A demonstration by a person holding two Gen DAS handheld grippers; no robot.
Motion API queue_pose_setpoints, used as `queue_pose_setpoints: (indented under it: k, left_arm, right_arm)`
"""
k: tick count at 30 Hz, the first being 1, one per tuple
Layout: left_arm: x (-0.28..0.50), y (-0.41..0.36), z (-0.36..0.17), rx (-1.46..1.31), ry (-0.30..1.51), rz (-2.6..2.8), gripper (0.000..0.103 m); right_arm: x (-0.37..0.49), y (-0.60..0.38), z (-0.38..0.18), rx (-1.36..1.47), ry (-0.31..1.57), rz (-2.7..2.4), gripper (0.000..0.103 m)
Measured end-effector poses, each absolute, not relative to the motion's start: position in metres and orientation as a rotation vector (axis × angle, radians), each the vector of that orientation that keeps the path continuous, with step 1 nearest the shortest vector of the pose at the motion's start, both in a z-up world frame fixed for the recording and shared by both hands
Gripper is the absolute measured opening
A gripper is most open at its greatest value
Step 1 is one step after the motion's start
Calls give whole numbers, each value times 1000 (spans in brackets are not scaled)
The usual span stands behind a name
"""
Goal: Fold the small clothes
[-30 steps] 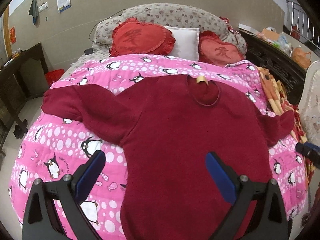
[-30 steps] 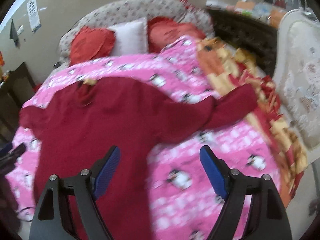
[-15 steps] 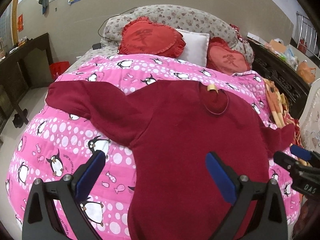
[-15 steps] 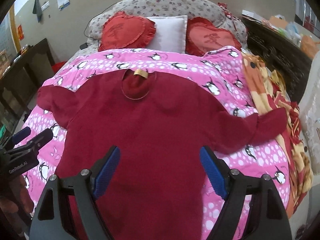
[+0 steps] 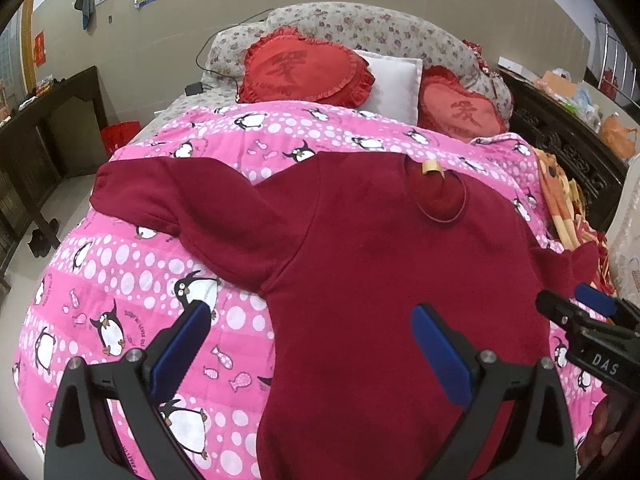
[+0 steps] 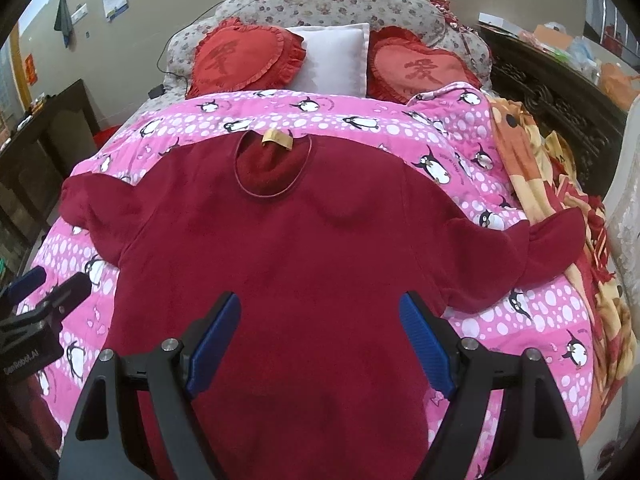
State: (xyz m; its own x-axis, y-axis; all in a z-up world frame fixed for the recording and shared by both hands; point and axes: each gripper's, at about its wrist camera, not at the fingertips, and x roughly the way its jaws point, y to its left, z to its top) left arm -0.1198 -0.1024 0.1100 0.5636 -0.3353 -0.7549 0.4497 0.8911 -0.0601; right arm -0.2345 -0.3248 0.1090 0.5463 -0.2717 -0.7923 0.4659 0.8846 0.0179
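Settling: over the past second both views have steadied and swung to centre on the dark red sweater (image 6: 304, 248); the right wrist view, blurred and aimed at the right sleeve a second ago, is now sharp and square to the neckline.
Sweater: spread flat, front up, on the pink penguin quilt (image 5: 120, 280) of the bed, collar toward the pillows, both sleeves out to the sides; no fold made yet.
Left gripper (image 5: 312, 354): jaws wide apart, holding nothing, hovering over the sweater's lower left edge where it meets the quilt.
Right gripper (image 6: 320, 340): jaws wide apart and empty, hovering over the lower middle of the body.
Meaning: I judge the approach is finished and the first fold, probably a sleeve, comes next.
Containers: none in use; no basket or box for clothes shows in either view.
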Motion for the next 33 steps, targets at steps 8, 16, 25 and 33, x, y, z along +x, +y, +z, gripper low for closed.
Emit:
queue_pose_setpoints:
  k: [8,16,25,33]
  left_arm:
    - [-117,-107,106,157,860,-461,102]
    - [-115,-108,104,159,862,-459,102]
    - [-109,-109,98,158,868,-450,102]
    - [-100,-111,92,161,880,-437,102]
  right_arm:
    - [-229,-326,100,238,901,-441,62]
    - [-225,-325,95,236,909,-437,62]
    - [-222,-328,91,249,914,-433,62]
    - [-216,-331,82,267,921,-427,62]
